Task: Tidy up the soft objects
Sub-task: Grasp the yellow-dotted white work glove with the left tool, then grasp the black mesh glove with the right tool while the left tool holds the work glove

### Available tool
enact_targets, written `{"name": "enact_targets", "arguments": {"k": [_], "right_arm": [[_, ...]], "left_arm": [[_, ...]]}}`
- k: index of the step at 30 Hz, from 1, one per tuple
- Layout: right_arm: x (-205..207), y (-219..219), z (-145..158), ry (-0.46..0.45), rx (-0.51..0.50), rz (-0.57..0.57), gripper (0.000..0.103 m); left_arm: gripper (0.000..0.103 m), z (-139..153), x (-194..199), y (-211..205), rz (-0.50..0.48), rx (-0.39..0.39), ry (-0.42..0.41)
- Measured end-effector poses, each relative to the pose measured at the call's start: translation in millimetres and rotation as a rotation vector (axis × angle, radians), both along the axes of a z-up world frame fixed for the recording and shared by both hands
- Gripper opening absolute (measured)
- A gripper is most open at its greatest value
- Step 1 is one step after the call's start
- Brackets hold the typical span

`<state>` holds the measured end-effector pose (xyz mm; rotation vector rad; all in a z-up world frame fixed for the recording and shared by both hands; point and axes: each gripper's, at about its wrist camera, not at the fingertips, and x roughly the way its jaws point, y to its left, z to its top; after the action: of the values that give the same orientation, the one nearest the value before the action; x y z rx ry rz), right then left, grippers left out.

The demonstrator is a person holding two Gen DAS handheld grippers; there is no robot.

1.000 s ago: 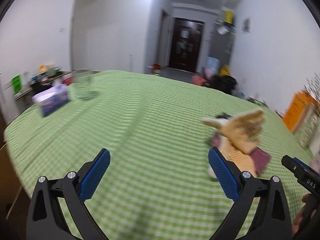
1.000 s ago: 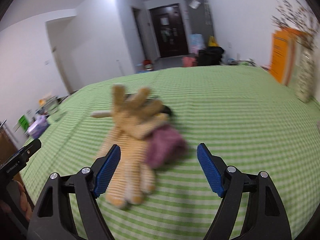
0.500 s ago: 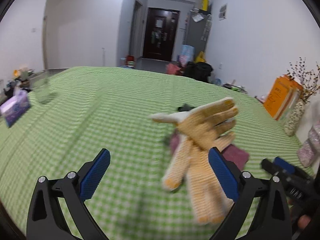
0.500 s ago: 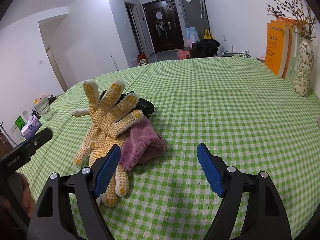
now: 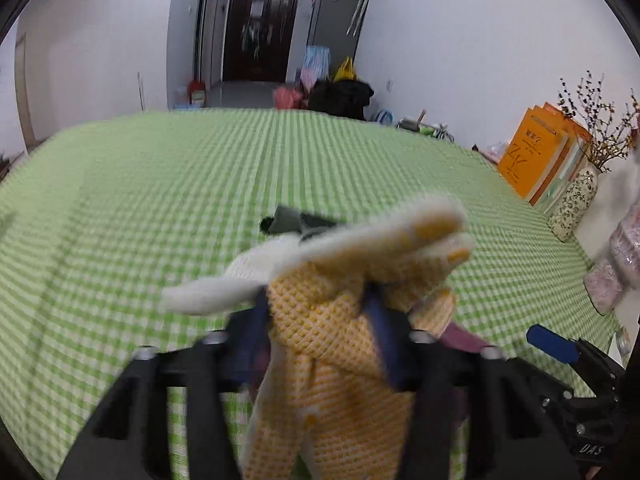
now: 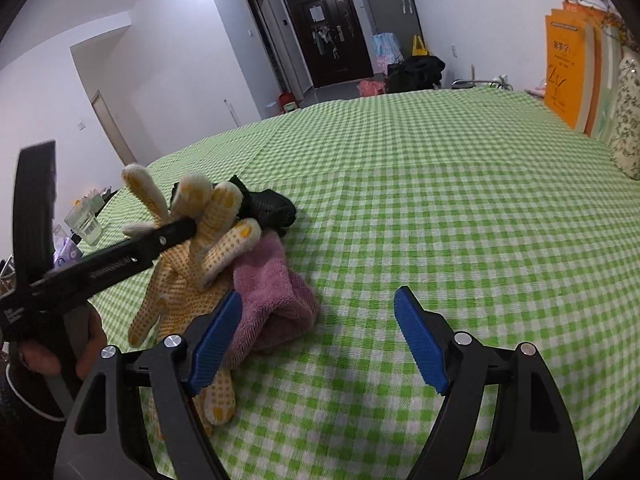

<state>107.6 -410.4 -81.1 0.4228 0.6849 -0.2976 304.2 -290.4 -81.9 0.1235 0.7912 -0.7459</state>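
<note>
The left claw point(image 5: 316, 320) is closing round the yellow glove point(image 5: 320, 344) atop the pile on the green tablecloth point(image 6: 440, 200), the right claw point(image 6: 316, 340) released; I'd lift slowly, leaving the pink towel point(image 6: 272, 300).

- A wide counter point(image 6: 460, 208) is covered by a green-and-white checked cloth.
- White walls point(image 5: 460, 52) are seen on both sides, and a dark double door point(image 6: 326, 32) is set at the end of a grey-floored hallway.
- Bags and bundles point(image 5: 340, 94) in black, pink, yellow and blue are piled near the doorway.
- Orange books point(image 5: 532, 152) are stood upright at the counter's right edge, just beside a patterned vase point(image 5: 572, 206) with dried branches.
- A glass cup point(image 6: 86, 224) is placed at the far left edge of the counter.
- The room is lit evenly, with a bright patch on the upper left wall.
</note>
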Motion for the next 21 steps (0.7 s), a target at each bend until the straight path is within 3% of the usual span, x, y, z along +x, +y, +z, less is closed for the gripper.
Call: {"name": "enact_targets", "arguments": {"k": [1,3,12,14,19,21], "right_arm": [[2.4,-0.2,-1.3,0.002,0.006,0.007,0.073],[5.4,-0.3,-3.0,0.005,0.016,0.018,0.069],[6.4,4.7,-0.7,0.001,0.017,0.025,0.068],[6.3,9.9,2.4,-0.004,0.013,0.031,0.068],[10.1,27.1,13.0,-0.028,-0.003,0.077,0.068],[17.4,33.3,17.1,-0.031,-0.012,0.09,0.068]], "left_arm": [[0.032,-0.4,-1.7,1.8,-0.001,0.003,-0.018],[0.014,3.8,-5.3,6.7,-0.019,0.004,-0.028],[0.011,77.3,-26.7,77.4,0.028,-0.176,-0.09],[0.011,88.3,-32.2,91.6,0.029,-0.184,-0.11],[0.011,77.9,-52.0,132.5,0.047,-0.132,-0.108],[0.011,60.0,-55.3,155.4,0.078,-0.116,-0.062]]}}
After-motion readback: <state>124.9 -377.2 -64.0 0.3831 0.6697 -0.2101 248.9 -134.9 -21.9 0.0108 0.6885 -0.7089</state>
